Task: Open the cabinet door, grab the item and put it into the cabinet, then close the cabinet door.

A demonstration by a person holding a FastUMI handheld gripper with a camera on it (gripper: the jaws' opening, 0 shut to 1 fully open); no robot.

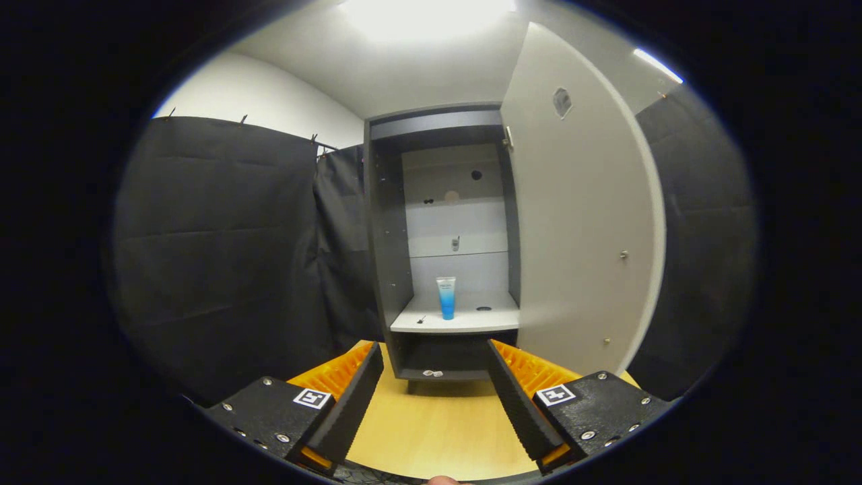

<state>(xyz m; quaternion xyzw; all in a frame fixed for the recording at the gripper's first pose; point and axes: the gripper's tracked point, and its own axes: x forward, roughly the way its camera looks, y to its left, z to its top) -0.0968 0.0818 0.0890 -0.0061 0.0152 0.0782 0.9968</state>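
Note:
A tall dark cabinet (387, 236) stands beyond the fingers on a wooden table (438, 424). Its pale door (579, 229) is swung wide open to the right, with a small knob (623, 254) on its face. A blue and white tube (446, 297) stands upright on the cabinet's light shelf (458, 320), towards the shelf's front middle. My gripper (434, 360) is open, well back from the cabinet, with nothing between its fingers. The cabinet's lower compartment sits straight ahead of the fingertips.
Black cloth walls (222, 256) close in on the left and behind the door on the right. A second shelf level sits higher inside the cabinet. A small pale piece (431, 372) lies at the cabinet's base edge.

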